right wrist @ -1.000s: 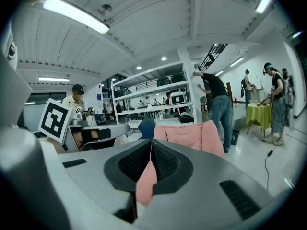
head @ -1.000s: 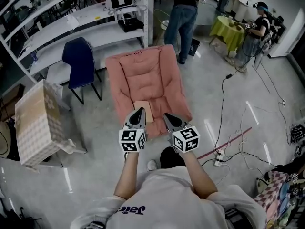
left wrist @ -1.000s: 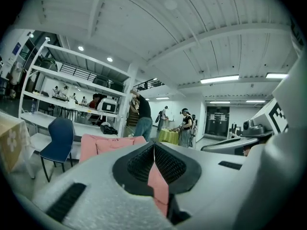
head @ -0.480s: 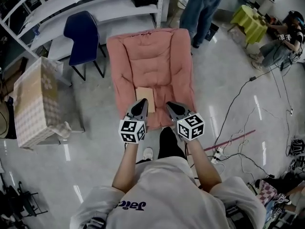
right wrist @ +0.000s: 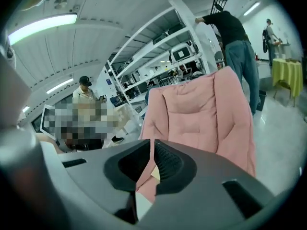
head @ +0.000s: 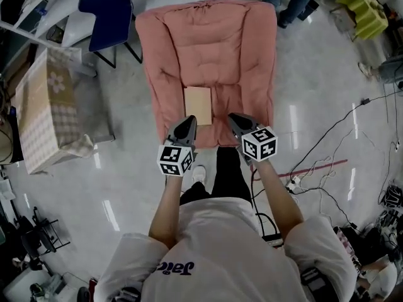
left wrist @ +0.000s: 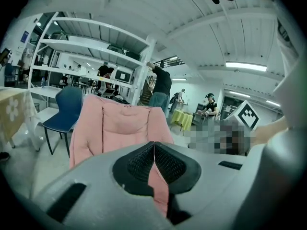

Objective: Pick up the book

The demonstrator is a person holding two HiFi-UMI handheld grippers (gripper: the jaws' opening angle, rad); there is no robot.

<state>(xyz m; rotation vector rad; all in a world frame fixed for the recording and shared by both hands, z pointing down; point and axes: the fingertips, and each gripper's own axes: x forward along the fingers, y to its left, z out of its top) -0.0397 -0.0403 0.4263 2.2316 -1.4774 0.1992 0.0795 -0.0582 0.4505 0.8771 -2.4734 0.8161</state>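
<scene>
Book (head: pixel 198 104) lies flat on pink chair (head: pixel 242 49) seat. I hold left gripper (head: pixel 188 121) and right gripper (head: pixel 234 118) near its front edge, jaws pressed together, empty, seemingly mid-approach.

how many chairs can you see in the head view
2: the pink padded chair at centre, with the book on its seat, and the blue chair to its upper left. More may be hidden beyond the frame.
</scene>
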